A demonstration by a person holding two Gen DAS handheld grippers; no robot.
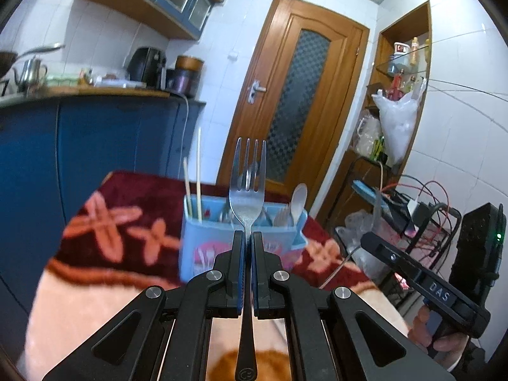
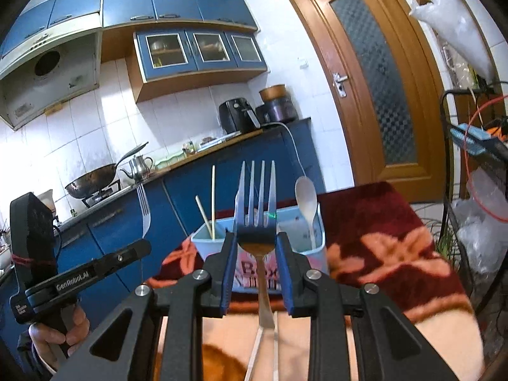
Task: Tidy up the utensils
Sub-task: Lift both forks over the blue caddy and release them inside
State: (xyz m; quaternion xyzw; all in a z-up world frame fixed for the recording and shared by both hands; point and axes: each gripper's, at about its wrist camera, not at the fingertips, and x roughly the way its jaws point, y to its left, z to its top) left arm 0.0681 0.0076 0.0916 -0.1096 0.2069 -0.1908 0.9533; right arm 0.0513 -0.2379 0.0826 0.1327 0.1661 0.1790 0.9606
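While pinched, fork (image 1: 247, 187) juts beyond left tool (image 1: 247, 238).

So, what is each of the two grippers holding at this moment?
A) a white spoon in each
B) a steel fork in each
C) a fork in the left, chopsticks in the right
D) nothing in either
B: the left gripper has its jaws shut on the neck of a shiny steel fork, and the right gripper also carries a steel fork between its jaws, tines up, in front of the light blue plastic utensil holder.
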